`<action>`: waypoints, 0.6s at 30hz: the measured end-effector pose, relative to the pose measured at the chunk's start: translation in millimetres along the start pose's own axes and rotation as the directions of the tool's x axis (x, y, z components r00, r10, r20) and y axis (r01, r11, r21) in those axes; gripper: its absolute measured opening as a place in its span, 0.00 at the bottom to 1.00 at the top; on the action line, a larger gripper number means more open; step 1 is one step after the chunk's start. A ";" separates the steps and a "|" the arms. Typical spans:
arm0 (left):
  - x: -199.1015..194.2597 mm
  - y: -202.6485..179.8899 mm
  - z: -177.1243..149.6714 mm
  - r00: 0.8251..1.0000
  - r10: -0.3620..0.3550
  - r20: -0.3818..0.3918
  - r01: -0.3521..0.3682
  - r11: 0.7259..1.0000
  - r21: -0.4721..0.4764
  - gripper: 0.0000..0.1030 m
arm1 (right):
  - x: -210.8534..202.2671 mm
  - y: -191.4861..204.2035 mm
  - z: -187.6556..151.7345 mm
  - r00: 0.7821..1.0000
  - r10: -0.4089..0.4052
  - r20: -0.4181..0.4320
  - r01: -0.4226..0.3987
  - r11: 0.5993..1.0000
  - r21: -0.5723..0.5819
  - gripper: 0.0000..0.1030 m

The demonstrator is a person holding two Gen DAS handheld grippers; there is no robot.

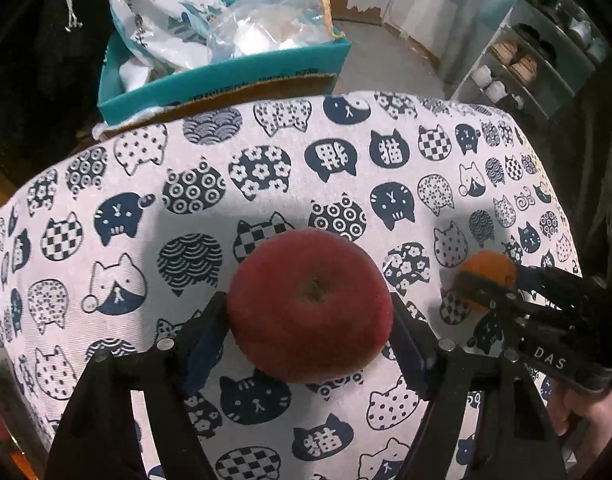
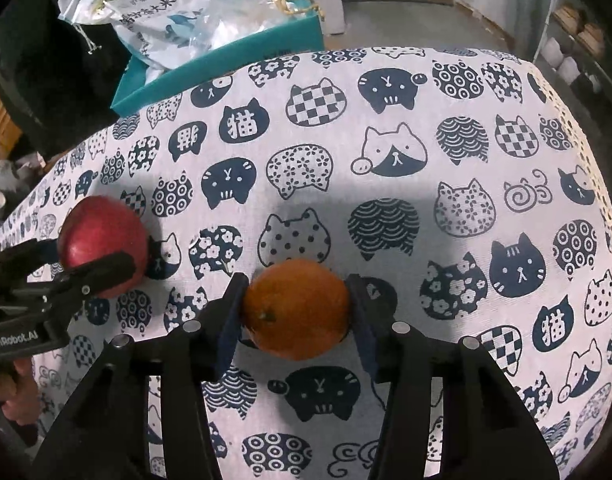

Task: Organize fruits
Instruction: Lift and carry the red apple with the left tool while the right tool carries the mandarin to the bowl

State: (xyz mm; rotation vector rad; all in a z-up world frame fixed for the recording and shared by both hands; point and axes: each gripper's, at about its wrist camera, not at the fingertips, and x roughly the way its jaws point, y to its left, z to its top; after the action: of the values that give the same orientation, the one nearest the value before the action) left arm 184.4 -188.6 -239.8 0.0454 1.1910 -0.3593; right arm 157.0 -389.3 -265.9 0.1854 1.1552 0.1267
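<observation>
Left wrist view: the left gripper (image 1: 310,320) has its jaws clamped on a red apple (image 1: 310,304) over the cat-print tabletop (image 1: 186,200); the right gripper (image 2: 296,312) pinches an orange (image 2: 296,310).

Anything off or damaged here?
Nothing stands out. The left claw grips the intact apple, the right claw the unblemished orange, and the cat-print cloth lies smooth, unspilled.
</observation>
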 end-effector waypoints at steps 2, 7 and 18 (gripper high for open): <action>-7.6 1.1 0.3 1.000 -0.001 0.014 0.001 1.000 0.001 0.75 | -5.9 1.5 -0.6 1.000 -0.005 0.016 0.005 1.000 0.000 0.47; -33.3 0.3 2.4 0.998 0.010 0.069 -0.011 1.000 0.015 0.75 | -25.4 15.5 1.4 0.998 -0.037 0.059 0.040 0.998 -0.048 0.47; -100.9 -2.1 -5.3 0.982 0.039 0.182 -0.046 0.998 0.033 0.75 | -85.7 43.4 9.1 0.985 -0.037 0.168 0.054 0.994 -0.098 0.47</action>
State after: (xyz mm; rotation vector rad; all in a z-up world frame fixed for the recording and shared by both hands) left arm 146.6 -164.2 -149.3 0.0688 1.0014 -0.3404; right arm 131.0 -364.3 -176.5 0.0768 0.9835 0.1273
